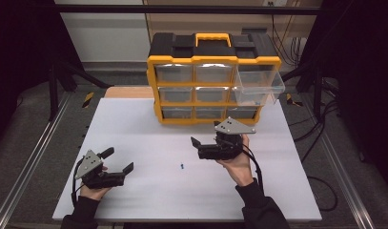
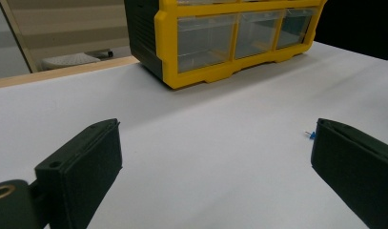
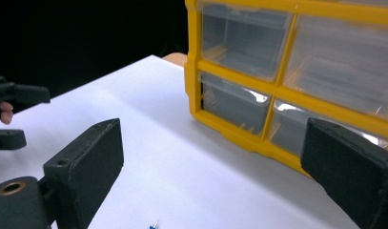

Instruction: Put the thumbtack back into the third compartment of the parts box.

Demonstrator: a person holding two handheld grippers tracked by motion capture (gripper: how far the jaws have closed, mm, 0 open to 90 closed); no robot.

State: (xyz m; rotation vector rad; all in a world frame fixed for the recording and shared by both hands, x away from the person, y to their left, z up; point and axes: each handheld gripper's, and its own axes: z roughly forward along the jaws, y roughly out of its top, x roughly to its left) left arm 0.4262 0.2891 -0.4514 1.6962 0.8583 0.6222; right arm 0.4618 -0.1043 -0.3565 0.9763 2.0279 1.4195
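- White sheet covers the bench (image 1: 148, 119); a strip of bare wood shows at its far left edge, behind the sheet.
- Grey carpeted floor (image 1: 34, 129) lies to both sides, with metal rails running along it, black stands, and cables trailing on the right.
- Pale wall panels stand at the back; the corners of the room are dark.
- Yellow and black drawer cabinet (image 1: 213, 81) stands upright at the far middle of the bench, with a yellow handle on its black top.
- Its front holds three rows of three clear drawers. The top right drawer (image 1: 259, 86) is pulled out and tips downward; what lies in the drawers I cannot make out.
- A tiny blue pin (image 1: 181, 166) lies on the white sheet, between the two hands and nearer the right one, well apart from the cabinet.
- The left tongs (image 1: 119, 160) sit low at the near left, spread wide and holding nothing; in the left gripper view the pin (image 2: 310, 135) lies just beside the right-hand jaw.
- The right tongs (image 1: 207, 133) hover in front of the cabinet's bottom row, also spread wide and empty; in the right gripper view the pin (image 3: 153, 224) lies low between the jaws.
- No writing or brand can be read on anything.
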